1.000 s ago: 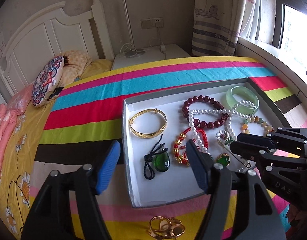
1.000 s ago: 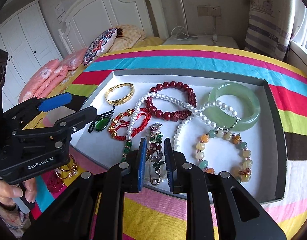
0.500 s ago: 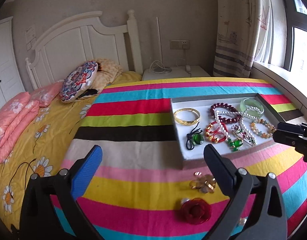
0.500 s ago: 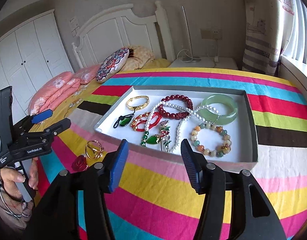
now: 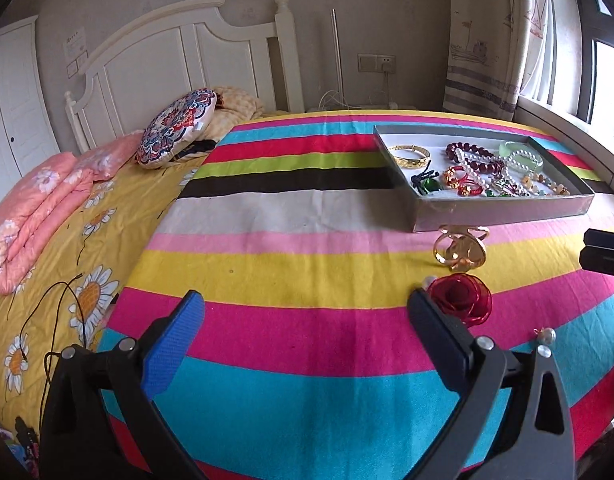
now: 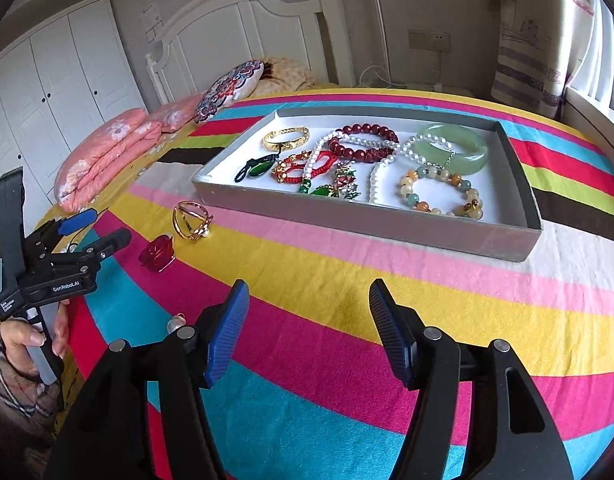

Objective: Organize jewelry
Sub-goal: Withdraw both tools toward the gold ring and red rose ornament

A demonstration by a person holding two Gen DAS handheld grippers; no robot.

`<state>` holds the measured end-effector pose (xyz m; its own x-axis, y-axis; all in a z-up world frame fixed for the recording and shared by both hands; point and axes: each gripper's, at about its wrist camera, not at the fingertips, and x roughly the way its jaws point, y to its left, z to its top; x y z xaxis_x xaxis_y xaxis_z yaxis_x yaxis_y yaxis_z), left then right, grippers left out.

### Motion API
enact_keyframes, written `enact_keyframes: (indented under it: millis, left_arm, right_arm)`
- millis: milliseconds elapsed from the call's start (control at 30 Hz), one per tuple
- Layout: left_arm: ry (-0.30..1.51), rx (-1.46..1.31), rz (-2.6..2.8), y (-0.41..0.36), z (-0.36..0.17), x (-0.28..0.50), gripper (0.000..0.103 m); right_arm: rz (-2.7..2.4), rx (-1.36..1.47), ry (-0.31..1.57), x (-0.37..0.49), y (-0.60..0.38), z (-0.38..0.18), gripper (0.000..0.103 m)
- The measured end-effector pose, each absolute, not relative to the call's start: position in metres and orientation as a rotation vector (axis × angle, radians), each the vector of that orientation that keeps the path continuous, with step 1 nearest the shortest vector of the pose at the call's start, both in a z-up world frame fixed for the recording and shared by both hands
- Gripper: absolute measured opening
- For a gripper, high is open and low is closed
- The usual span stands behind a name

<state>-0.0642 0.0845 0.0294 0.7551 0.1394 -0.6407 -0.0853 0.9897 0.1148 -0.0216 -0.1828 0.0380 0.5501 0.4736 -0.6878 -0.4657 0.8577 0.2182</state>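
While gold ring (image 6: 191, 221) nears tray (image 6: 347, 216), rose (image 6: 157, 255) perhaps touches nothing.

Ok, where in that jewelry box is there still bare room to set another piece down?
In the grey box, bare white floor shows at the front left corner, before the green pendant, and along the right wall beside the mixed bead bracelet. The middle is crowded: pearl strand, red cord bracelet and dark red beads overlap.

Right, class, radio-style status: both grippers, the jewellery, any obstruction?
Left gripper open, empty; right gripper open, empty. Grey cardboard tray holds bracelets and necklaces; gold wire ring, red fabric rose outside it on the striped bedspread. Path unobstructed.
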Motion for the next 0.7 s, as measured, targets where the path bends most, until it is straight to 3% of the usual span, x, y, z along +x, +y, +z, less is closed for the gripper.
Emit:
enact_keyframes:
  millis: [700]
  left_arm:
    - [0.786,-0.002,0.042,0.092,0.017,-0.056,0.1]
  right_arm:
    - [0.638,-0.164,0.807,-0.023,-0.119,0.04,0.061]
